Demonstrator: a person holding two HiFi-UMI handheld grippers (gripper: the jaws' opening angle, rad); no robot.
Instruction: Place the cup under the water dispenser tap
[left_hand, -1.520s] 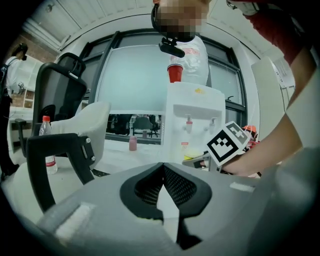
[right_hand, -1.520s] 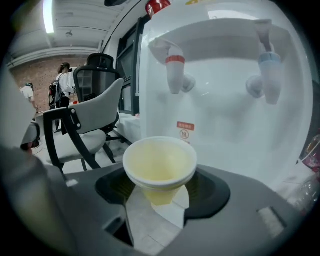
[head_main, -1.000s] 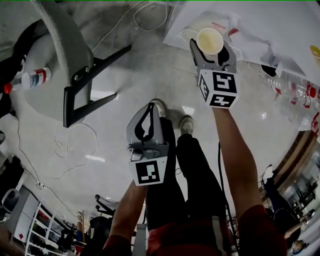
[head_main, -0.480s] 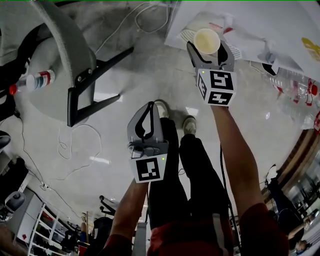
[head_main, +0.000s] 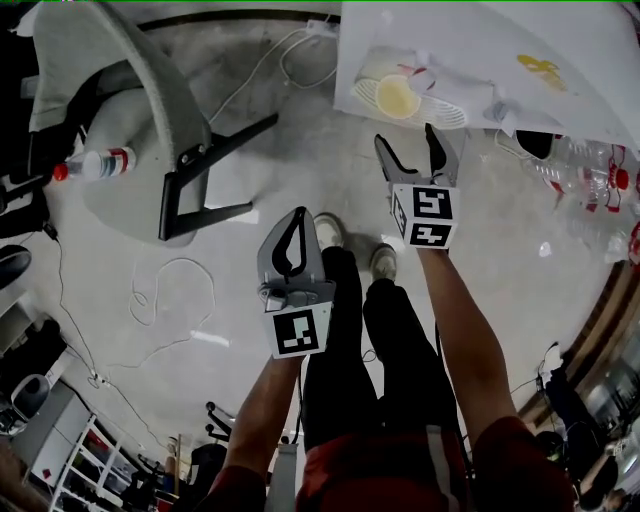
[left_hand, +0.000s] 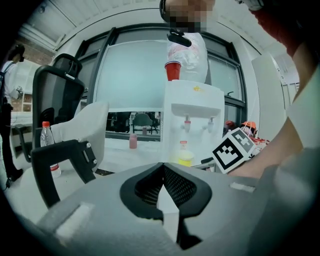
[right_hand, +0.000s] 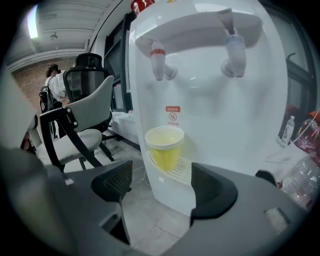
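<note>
Since a second ago the right gripper (head_main: 405, 138) has let go of the cup (head_main: 398, 97) and drawn back from the water dispenser (head_main: 480, 50), so the cup no longer sits between its jaws. Those jaws are spread wide and opening, with nothing between them. In the right gripper view the yellow cup (right_hand: 164, 145) stands upright ahead of the jaws, beyond their tips and apart from them, on the drip tray (right_hand: 182, 170) below the red tap (right_hand: 158, 57); the blue tap (right_hand: 234, 50) is further right. The left gripper (head_main: 298, 215) hangs nearer the person, its jaws pressed together on nothing. Off to the left of both jaws stands a grey chair (head_main: 130, 100) with a bottle (head_main: 95, 165) on the floor beside it.
</note>
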